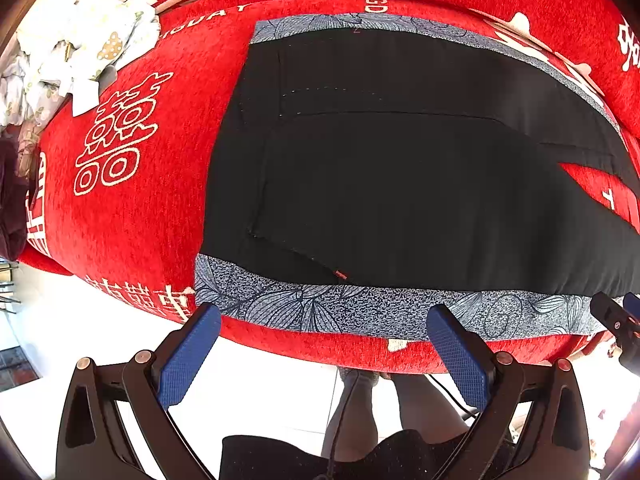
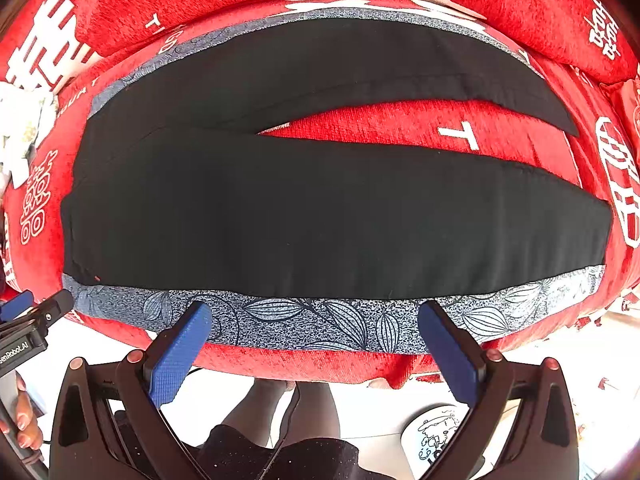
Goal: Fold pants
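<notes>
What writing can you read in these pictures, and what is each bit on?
"enRobot.AI", start cut off: left gripper.
"T": red cover.
Double-happiness sign: same cover.
"IGUA Y", upside down, partly legible: cover.
Other white characters: cropped, unreadable.
Pants, patterned cloth: no text.

Left hand-held gripper (image 1: pixel 322 316), right hand-held gripper (image 2: pixel 314 314): black frames, blue textured fingers (image 2: pixel 178 354), copper-coloured screws (image 1: pixel 143 356); black cable (image 1: pixel 342 420).

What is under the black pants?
The pants lie on a blue floral cloth, whose edges show; beneath is the red cover. What the pants cover stays hidden.
</notes>
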The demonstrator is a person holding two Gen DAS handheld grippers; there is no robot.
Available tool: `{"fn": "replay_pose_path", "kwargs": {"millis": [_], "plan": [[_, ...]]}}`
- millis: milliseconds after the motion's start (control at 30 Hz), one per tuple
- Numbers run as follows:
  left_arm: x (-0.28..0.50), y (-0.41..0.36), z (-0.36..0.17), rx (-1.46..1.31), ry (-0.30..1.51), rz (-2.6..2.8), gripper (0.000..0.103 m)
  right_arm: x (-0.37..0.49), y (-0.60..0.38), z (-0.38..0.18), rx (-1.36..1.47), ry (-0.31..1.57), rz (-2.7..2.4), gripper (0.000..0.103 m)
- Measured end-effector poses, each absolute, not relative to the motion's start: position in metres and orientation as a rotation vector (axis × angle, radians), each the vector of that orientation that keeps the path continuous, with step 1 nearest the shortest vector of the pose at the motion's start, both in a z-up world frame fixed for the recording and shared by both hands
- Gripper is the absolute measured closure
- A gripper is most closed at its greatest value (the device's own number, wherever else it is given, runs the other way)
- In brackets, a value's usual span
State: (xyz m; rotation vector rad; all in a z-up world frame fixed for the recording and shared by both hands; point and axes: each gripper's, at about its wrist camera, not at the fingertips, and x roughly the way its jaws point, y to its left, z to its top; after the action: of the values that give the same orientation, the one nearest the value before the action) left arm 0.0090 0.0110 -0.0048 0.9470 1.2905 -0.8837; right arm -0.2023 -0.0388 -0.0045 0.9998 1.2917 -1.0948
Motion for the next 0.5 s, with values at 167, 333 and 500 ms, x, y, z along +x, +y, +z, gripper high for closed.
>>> {"fn": "replay_pose_path", "kwargs": {"millis": [167,333,500], "plan": [[0.0072,0.0083,-0.0055,0.951,1.317,-0.892,0.000,-0.2041,-0.0388,-0.0043,0.997,1.292,-1.098,0.000],[0.0081,0.0086,-0.0059,0.948,1.359,-0.905,0.000,-0.2082,-0.0412,-0.0044,1.003,1.294,-1.103,0.000],[0.0118,0.0102,-0.0076,0.943,1.348,-0.894,0.000,-0.2111,-0.0428,-0.0055,1.006,1.298,-1.110,0.000]]}}
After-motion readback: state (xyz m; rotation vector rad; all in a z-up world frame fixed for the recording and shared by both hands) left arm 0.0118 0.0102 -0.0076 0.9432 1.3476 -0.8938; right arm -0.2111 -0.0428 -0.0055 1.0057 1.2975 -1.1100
